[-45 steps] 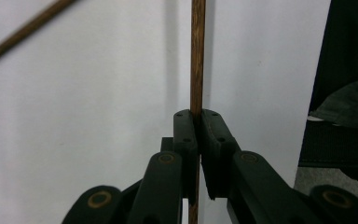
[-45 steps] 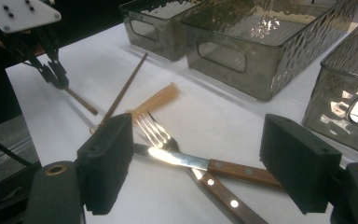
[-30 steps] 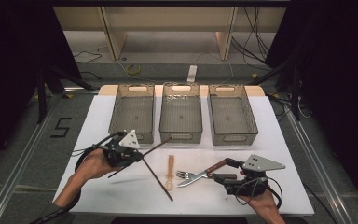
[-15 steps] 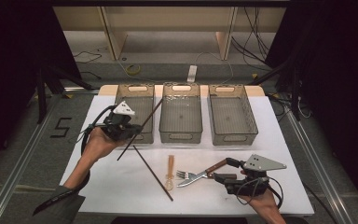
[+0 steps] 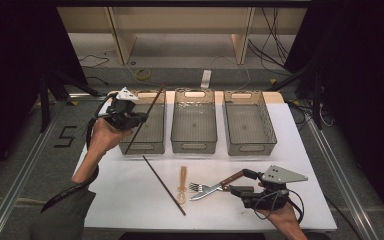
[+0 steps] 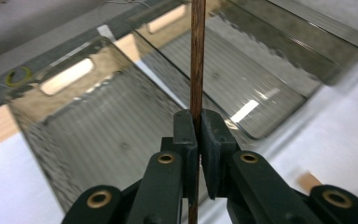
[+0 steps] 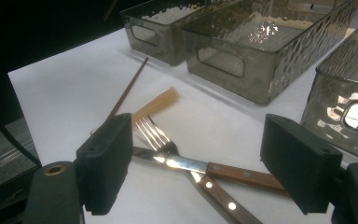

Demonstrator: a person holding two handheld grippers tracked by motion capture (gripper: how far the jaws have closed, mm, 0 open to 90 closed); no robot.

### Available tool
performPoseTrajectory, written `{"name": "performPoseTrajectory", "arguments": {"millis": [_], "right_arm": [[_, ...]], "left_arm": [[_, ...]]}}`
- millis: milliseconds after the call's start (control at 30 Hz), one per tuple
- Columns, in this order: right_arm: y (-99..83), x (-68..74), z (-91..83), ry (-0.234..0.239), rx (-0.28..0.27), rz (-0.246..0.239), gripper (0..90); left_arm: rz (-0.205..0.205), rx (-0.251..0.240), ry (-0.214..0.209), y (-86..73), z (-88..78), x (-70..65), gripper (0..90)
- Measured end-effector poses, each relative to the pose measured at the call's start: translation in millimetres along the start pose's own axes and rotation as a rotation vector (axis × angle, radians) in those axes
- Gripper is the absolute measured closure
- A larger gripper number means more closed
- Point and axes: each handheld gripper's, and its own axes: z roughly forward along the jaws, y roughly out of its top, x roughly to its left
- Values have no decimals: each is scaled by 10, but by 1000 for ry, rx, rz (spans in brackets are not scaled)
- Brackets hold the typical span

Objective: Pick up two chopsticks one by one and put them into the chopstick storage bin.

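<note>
My left gripper (image 5: 136, 118) is shut on a dark wooden chopstick (image 5: 147, 112), which hangs tilted above the left bin (image 5: 142, 148). In the left gripper view the pads (image 6: 185, 133) pinch that chopstick (image 6: 197, 56) upright over the bin (image 6: 74, 140). A second chopstick (image 5: 164, 185) lies on the white table. My right gripper (image 5: 240, 182) rests low at the front right, open. Between its wide jaws (image 7: 200, 156) lie a fork (image 7: 161, 137) and a knife (image 7: 242, 176) with wooden handles, crossed. The pads (image 7: 105, 163) touch neither.
Three clear grey bins stand in a row at the back: left, middle (image 5: 194, 147) and right (image 5: 250, 150). A pale wooden utensil (image 5: 182, 182) lies beside the fork (image 5: 202, 189). The table's front edge is close under my right hand.
My left gripper has lifted the chopstick off the table and carried it away from me to above the left bin. The right gripper has stayed put.
</note>
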Motion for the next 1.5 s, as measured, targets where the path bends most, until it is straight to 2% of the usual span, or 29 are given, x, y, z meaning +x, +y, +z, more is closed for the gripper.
{"name": "performPoseTrajectory", "arguments": {"millis": [133, 267, 367, 433, 533, 633, 667, 767, 967, 1333, 1400, 1500], "right_arm": [[2, 2, -7, 3, -1, 0, 261], [1, 1, -8, 5, 0, -2, 261], [-1, -2, 0, 8, 1, -1, 261], [-1, -2, 3, 8, 1, -2, 261], [-3, 4, 5, 9, 5, -3, 258], [-3, 3, 3, 11, 3, -3, 258], [-1, 2, 3, 12, 4, -2, 258], [0, 7, 3, 14, 2, -4, 258], [-1, 10, 1, 14, 3, -3, 258], [-3, 11, 5, 14, 5, -3, 258], [-4, 11, 7, 16, 5, -4, 258], [-3, 14, 7, 15, 6, -5, 258]], "left_arm": [[-23, 3, 29, 53, 30, 118, 844], [-53, -1, 40, 106, 51, 230, 845], [-46, -4, 79, 152, 63, 281, 844], [-57, 0, 104, 164, 96, 331, 844], [-68, -1, 120, 150, 159, 401, 844], [-108, -24, 116, 129, 196, 453, 844], [-105, -28, 127, 122, 205, 461, 844], [-132, -43, 125, 73, 271, 493, 844], [-149, -35, 128, -33, 361, 520, 843], [-153, -3, 139, -132, 485, 517, 840], [-143, 12, 153, -155, 518, 509, 838], [-159, 19, 155, -186, 561, 512, 836]]}}
